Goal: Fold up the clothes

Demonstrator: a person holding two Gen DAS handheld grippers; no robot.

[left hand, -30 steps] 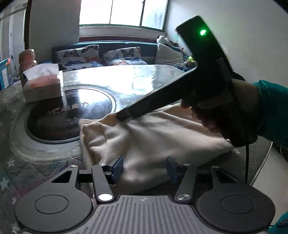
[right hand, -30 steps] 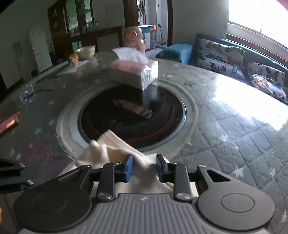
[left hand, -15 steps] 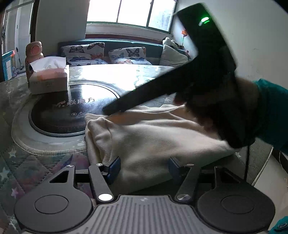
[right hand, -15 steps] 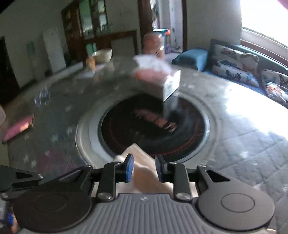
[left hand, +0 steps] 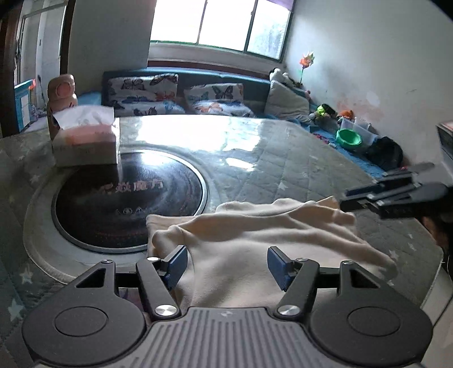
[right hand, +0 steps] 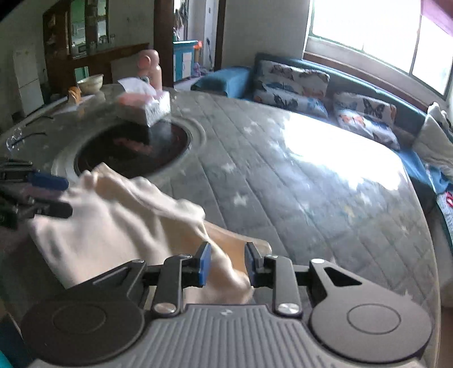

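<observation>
One cream garment (left hand: pixel 254 246), crumpled, lay on the quilted table cover (left hand: pixel 283 158) at the near edge of the table, its far corner reaching onto the rim of the round dark hotplate (left hand: pixel 127 198).

Two claws, mine, one in each hand. My left claw (left hand: pixel 226 264) hung over the near part of the garment, jaws wide; they had just been opening, with cloth lying beneath and between the blue pads but neither pad pressing on it. My right claw (right hand: pixel 225 264) stood narrow, pinched on a fold of the same garment, the cloth drawn up from the table in a ridge toward it. In the left view it came in from the right edge, at the garment's far right corner.

One tissue box (left hand: pixel 85 141), on the far rim of the hotplate, a tissue standing out of it. One pink bottle (left hand: pixel 61 93), just behind the box.

Several butterfly-print cushions (left hand: pixel 175 96), on the blue sofa (left hand: pixel 254 82) beyond the table, under the window (left hand: pixel 218 22).
</observation>
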